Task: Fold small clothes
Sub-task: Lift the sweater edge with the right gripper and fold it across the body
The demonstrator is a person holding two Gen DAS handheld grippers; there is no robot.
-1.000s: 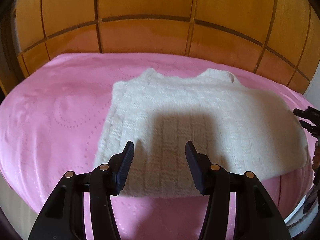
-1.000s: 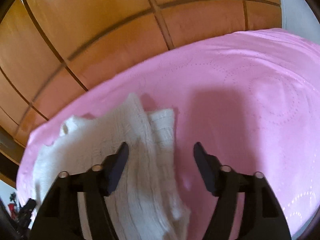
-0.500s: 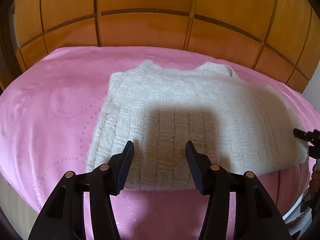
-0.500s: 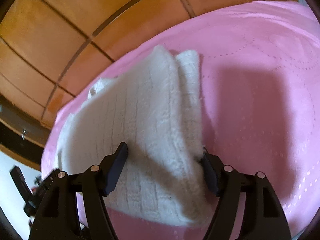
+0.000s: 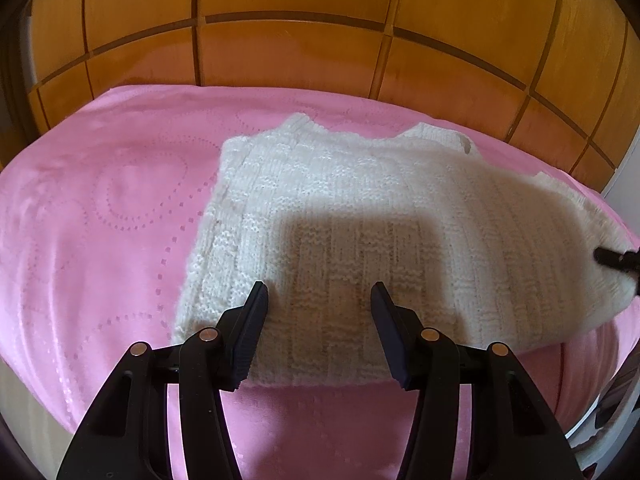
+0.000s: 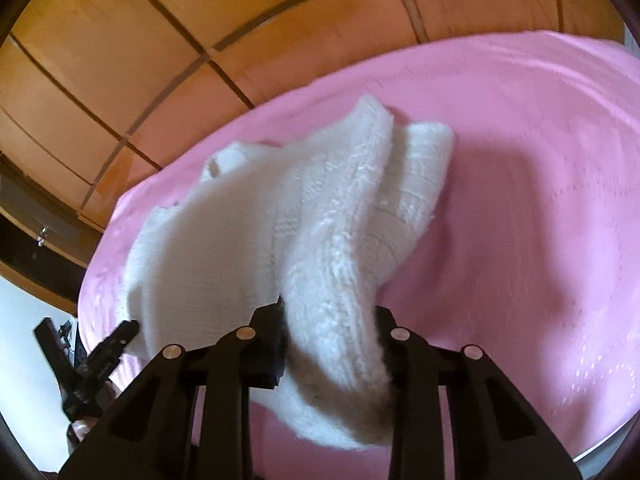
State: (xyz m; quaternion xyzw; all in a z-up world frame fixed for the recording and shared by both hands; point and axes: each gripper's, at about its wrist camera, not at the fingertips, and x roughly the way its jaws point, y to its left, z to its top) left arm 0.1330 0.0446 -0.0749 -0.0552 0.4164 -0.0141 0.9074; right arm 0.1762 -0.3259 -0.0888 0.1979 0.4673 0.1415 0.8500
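Observation:
A white knitted sweater vest [image 5: 380, 232] lies on a pink quilted bedspread [image 5: 100, 220]. My left gripper [image 5: 320, 308] is open and hovers over the vest's near hem, touching nothing. In the right wrist view, my right gripper [image 6: 328, 320] is shut on the vest's right edge [image 6: 332, 248] and lifts that fold off the bedspread [image 6: 540, 220]. The right gripper's tip shows at the right edge of the left wrist view [image 5: 616, 260]. The left gripper shows at the lower left of the right wrist view [image 6: 104, 352].
Orange wooden panelled doors [image 5: 300, 48] stand behind the bed. The bedspread's front edge curves down at the bottom of both views. A dark wooden frame [image 6: 24, 216] is at the left of the right wrist view.
My right gripper moved in over the vest's right edge, shut on it and raised the fold. My left gripper crept slightly forward over the hem and stayed open.

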